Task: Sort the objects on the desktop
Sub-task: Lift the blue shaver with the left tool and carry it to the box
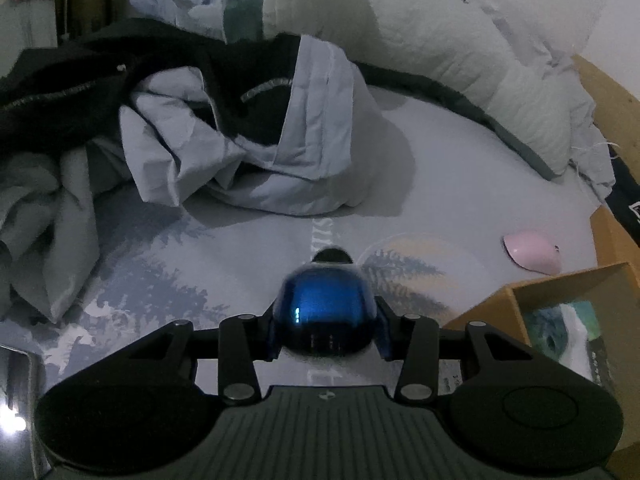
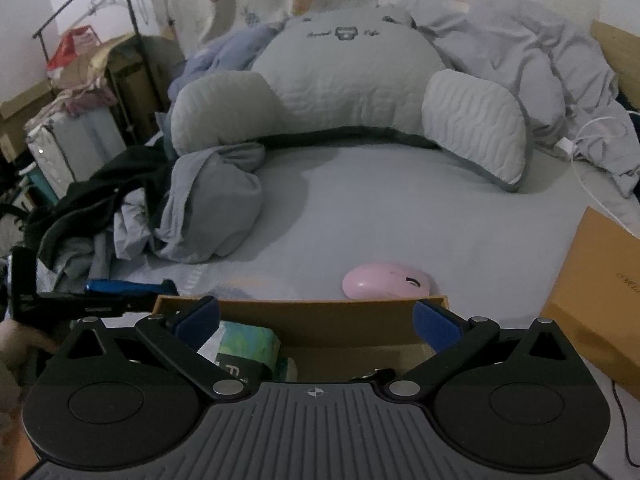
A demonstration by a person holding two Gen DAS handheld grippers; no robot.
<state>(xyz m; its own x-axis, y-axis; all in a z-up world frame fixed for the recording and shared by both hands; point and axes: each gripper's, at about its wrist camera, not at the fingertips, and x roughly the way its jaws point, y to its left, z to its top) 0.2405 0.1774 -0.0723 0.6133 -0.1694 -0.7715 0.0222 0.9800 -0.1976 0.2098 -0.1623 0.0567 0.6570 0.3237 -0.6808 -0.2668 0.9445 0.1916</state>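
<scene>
My left gripper [image 1: 326,312] is shut on a shiny dark blue rounded object [image 1: 326,304] and holds it above the printed bed sheet. It also shows in the right wrist view [image 2: 120,290], left of the box. A pink mouse [image 1: 532,254] lies on the sheet, right of the left gripper; in the right wrist view the mouse [image 2: 386,285] lies just beyond the open brown box [image 2: 320,312]. My right gripper [image 2: 316,324] is open and empty above that box, which holds a green and white packet [image 2: 248,346]. The box also shows at the lower right of the left wrist view [image 1: 560,292].
A round clear disc [image 1: 416,268] lies on the sheet by the box. Crumpled grey and black clothes [image 1: 224,132] pile at the left. A big grey cushion [image 2: 352,92] stands behind. An orange box lid [image 2: 592,300] lies at the right. A phone [image 1: 18,408] is at the lower left.
</scene>
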